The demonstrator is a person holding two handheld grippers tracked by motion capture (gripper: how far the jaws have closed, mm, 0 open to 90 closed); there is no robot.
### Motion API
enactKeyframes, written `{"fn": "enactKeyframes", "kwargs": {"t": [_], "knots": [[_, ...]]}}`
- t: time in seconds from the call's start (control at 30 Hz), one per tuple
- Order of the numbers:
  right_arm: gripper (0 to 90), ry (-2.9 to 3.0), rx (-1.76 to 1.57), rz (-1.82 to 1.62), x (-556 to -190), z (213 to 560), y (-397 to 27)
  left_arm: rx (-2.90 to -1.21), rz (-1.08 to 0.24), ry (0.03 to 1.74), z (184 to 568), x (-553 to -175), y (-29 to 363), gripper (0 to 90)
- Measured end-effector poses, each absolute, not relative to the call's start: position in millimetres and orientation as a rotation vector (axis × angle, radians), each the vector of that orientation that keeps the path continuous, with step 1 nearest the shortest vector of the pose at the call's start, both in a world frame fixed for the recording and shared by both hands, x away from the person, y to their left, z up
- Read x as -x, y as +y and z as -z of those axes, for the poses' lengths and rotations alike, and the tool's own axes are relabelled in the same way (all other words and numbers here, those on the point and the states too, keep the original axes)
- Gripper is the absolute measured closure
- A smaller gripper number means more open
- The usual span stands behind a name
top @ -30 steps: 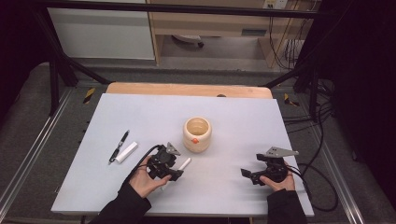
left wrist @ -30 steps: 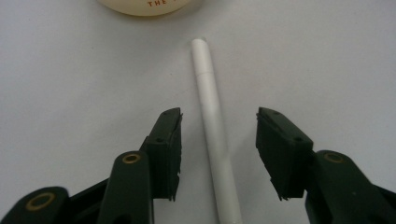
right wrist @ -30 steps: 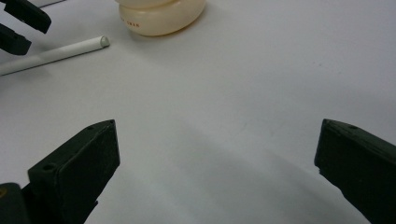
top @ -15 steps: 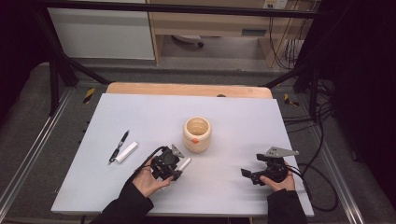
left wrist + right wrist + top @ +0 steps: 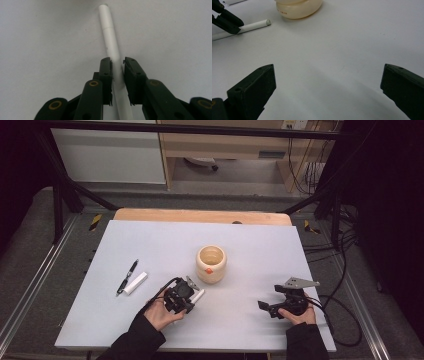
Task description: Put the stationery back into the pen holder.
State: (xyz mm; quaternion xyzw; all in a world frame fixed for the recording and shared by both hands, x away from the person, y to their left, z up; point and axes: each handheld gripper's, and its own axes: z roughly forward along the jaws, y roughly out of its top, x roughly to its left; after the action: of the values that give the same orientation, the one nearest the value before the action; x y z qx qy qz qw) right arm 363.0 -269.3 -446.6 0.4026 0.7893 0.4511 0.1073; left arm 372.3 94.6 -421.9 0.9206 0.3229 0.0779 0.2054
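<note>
Your left gripper (image 5: 117, 65) has just closed its jaws on the slim, smooth white cylindrical pen (image 5: 112, 42), which lies flat on the white table (image 5: 150, 245) just beside the cream wooden cup (image 5: 211, 264). Your right gripper (image 5: 328, 82) rests spread wide.

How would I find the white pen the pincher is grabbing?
Look at the white table and find the cream cup in its middle. Just below the cup, the left gripper has just closed its jaws on a white pen. The other white stick lies far left beside a black pen, untouched.
</note>
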Motion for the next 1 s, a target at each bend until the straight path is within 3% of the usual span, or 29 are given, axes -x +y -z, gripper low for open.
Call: {"fn": "enactKeyframes", "kwargs": {"t": [1.0], "knots": [[0.8,2.328,-1.184,-1.33,-363.2,446.8,-269.1,-2.572,-0.199,0.962,423.6,-375.1,90.3,78.2]]}}
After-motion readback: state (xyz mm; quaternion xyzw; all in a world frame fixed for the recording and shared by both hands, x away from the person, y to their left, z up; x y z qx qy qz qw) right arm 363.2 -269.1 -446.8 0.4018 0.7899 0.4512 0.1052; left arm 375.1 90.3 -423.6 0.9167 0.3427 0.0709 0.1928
